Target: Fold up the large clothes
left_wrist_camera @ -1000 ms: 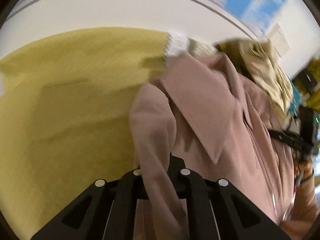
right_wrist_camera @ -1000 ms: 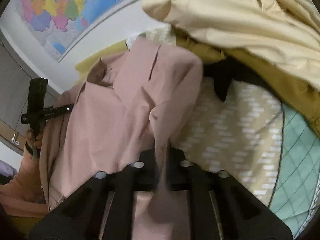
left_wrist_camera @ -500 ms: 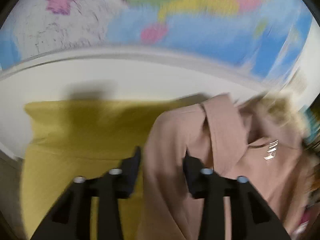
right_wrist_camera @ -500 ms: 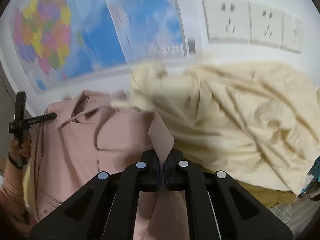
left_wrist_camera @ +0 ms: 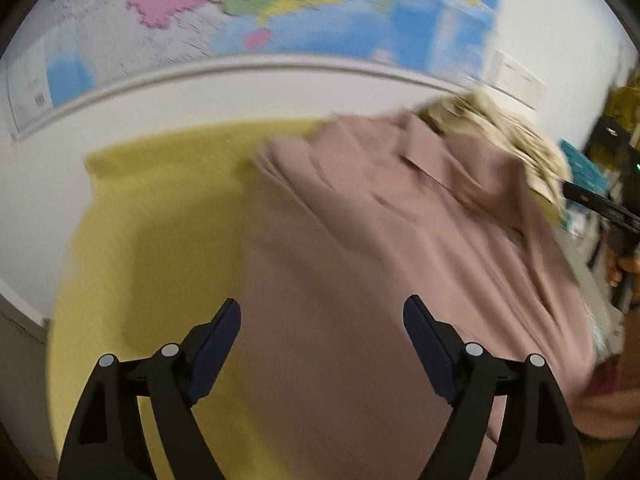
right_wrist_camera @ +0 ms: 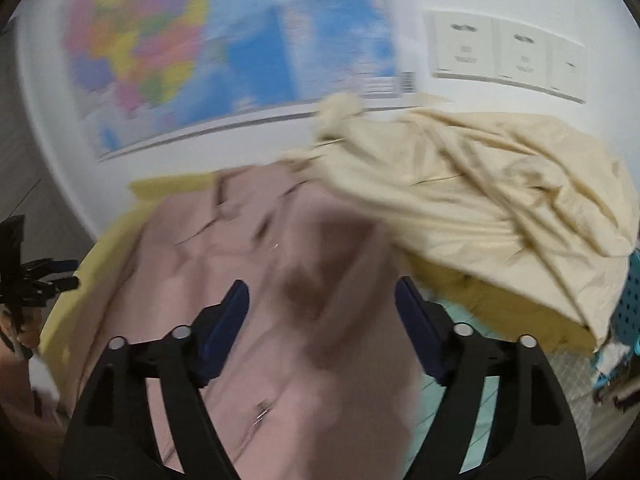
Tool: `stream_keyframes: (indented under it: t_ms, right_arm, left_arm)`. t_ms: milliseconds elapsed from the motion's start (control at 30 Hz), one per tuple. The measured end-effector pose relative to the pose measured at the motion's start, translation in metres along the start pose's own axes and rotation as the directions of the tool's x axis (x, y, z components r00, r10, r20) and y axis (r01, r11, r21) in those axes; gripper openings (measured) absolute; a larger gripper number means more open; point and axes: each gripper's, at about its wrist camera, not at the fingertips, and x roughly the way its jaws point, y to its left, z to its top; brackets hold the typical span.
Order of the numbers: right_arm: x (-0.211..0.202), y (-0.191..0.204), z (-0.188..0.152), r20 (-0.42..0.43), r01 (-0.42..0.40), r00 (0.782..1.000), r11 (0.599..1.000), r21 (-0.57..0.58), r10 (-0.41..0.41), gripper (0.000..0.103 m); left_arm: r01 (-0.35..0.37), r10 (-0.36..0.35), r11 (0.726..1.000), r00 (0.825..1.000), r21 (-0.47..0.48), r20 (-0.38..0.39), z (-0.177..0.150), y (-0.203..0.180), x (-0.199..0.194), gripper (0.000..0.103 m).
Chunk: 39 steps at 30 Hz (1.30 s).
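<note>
**Both grippers just let go of the pink shirt**

A second ago each gripper was pinching a fold of the pink shirt [left_wrist_camera: 400, 248]; since then both sets of jaws have been opening, and the cloth has dropped out of them. The left gripper [left_wrist_camera: 322, 344] now stands wide, pads clear of the fabric, shirt lying below it. Same for the right gripper [right_wrist_camera: 322, 316]: spread wide, nothing pinched.

Everything's pretty smeared with motion blur, so seams and buttons are hard to make out. The shirt lies on a yellow cloth [left_wrist_camera: 152, 240], collar end toward the wall, its length running back toward the cameras; the hem is cut off at the bottom edge. Soft, thin fabric, a few creases. A crumpled cream garment [right_wrist_camera: 480, 184] is heaped just beside it, overlapping the collar corner. A map [right_wrist_camera: 240, 48] hangs on the wall behind, with sockets [right_wrist_camera: 504, 52] to its right.
</note>
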Motion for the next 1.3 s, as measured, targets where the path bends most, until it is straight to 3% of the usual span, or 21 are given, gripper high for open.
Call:
stream_keyframes:
  t_ms: [100, 267, 333, 367, 433, 533, 633, 733, 767, 800, 833, 900, 933, 967, 1033, 1100, 1133, 1200, 1233, 1267, 1300]
  right_arm:
    - [0.000, 0.019, -0.018, -0.016, -0.054, 0.998, 0.998, -0.012, 0.054, 0.077]
    - [0.007, 0.037, -0.045, -0.046, -0.107, 0.993, 0.994, 0.008, 0.107, 0.077]
    - [0.002, 0.044, -0.058, -0.055, -0.116, 0.992, 0.993, 0.000, 0.116, 0.077]
    - [0.000, 0.045, -0.063, -0.054, -0.112, 0.992, 0.994, -0.003, 0.112, 0.078]
    - [-0.005, 0.044, -0.073, -0.053, -0.119, 0.991, 0.993, 0.002, 0.119, 0.078]
    - [-0.016, 0.034, -0.084, -0.046, -0.096, 0.994, 0.995, 0.024, 0.098, 0.078]
    - [-0.026, 0.020, -0.091, -0.039, -0.081, 0.996, 0.995, 0.053, 0.083, 0.078]
    - [-0.034, 0.006, -0.098, -0.038, -0.053, 0.998, 0.995, 0.080, 0.056, 0.080]
    - [-0.036, 0.001, -0.101, -0.039, -0.049, 0.998, 0.995, 0.089, 0.052, 0.080]
    - [-0.037, -0.002, -0.103, -0.040, -0.044, 0.998, 0.994, 0.097, 0.048, 0.081]
    - [-0.038, -0.006, -0.107, -0.044, -0.039, 0.998, 0.993, 0.109, 0.044, 0.082]
    - [-0.039, -0.012, -0.113, -0.054, -0.030, 0.998, 0.992, 0.123, 0.037, 0.084]
    - [-0.040, -0.016, -0.116, -0.061, -0.021, 0.998, 0.991, 0.132, 0.029, 0.084]
    - [-0.040, -0.020, -0.119, -0.075, -0.013, 0.997, 0.990, 0.143, 0.024, 0.085]
    - [-0.044, -0.027, -0.127, -0.099, -0.004, 0.995, 0.986, 0.167, 0.020, 0.089]
    - [-0.048, -0.032, -0.134, -0.121, 0.005, 0.992, 0.982, 0.186, 0.018, 0.097]
    - [-0.050, -0.035, -0.141, -0.143, -0.008, 0.989, 0.979, 0.203, 0.038, 0.097]
    - [-0.052, -0.036, -0.151, -0.168, -0.047, 0.982, 0.972, 0.229, 0.087, 0.097]
    - [-0.051, -0.036, -0.159, -0.177, -0.083, 0.975, 0.965, 0.250, 0.130, 0.097]
    - [-0.049, -0.033, -0.163, -0.187, -0.106, 0.970, 0.961, 0.256, 0.157, 0.092]
    - [-0.046, -0.029, -0.167, -0.197, -0.125, 0.964, 0.960, 0.249, 0.177, 0.058]
  left_arm:
    - [0.001, -0.001, 1.000, 1.000, 0.024, 0.002, -0.026, -0.030, -0.002, 0.091]
    - [-0.158, 0.166, 0.978, 0.985, 0.135, -0.054, -0.058, -0.072, 0.024, 0.088]
    - [-0.151, 0.160, 0.981, 0.985, 0.118, -0.071, -0.065, -0.066, 0.026, 0.055]
    - [-0.137, 0.144, 0.986, 0.987, 0.094, -0.075, -0.063, -0.062, 0.026, 0.044]
    - [-0.114, 0.113, 0.993, 0.992, -0.019, -0.055, -0.061, -0.039, 0.013, 0.003]
    - [-0.155, 0.158, 0.981, 0.987, -0.120, 0.012, -0.050, -0.016, -0.014, 0.003]
    - [-0.217, 0.234, 0.962, 0.969, -0.167, 0.085, -0.032, 0.012, -0.050, 0.003]
    - [-0.348, 0.377, 0.907, 0.922, -0.236, 0.090, -0.021, 0.050, -0.069, 0.007]
    - [-0.343, 0.372, 0.903, 0.925, -0.257, 0.072, -0.022, 0.068, -0.071, 0.012]
    - [-0.366, 0.396, 0.882, 0.917, -0.299, 0.047, -0.026, 0.087, -0.071, 0.020]
    - [-0.440, 0.462, 0.840, 0.887, -0.319, -0.008, -0.031, 0.105, -0.064, 0.040]
    - [-0.541, 0.541, 0.786, 0.836, -0.298, -0.092, -0.043, 0.125, -0.047, 0.057]
    - [-0.559, 0.547, 0.771, 0.827, -0.304, -0.134, -0.049, 0.132, -0.039, 0.058]
    - [-0.547, 0.521, 0.775, 0.837, -0.319, -0.170, -0.059, 0.136, -0.031, 0.058]
    - [-0.527, 0.510, 0.786, 0.848, -0.324, -0.144, -0.067, 0.131, -0.033, 0.057]
    - [-0.423, 0.432, 0.854, 0.901, -0.301, -0.039, -0.070, 0.113, -0.046, 0.059]
    - [-0.332, 0.353, 0.897, 0.935, -0.291, 0.021, -0.070, 0.104, -0.054, 0.065]
    - [-0.190, 0.220, 0.953, 0.969, -0.235, 0.109, -0.068, 0.084, -0.066, 0.072]
    - [-0.162, 0.190, 0.964, 0.974, -0.211, 0.124, -0.064, 0.075, -0.065, 0.075]
    - [-0.126, 0.151, 0.977, 0.979, -0.173, 0.140, -0.061, 0.064, -0.063, 0.075]
    - [-0.096, 0.117, 0.985, 0.982, -0.142, 0.146, -0.059, 0.054, -0.060, 0.075]
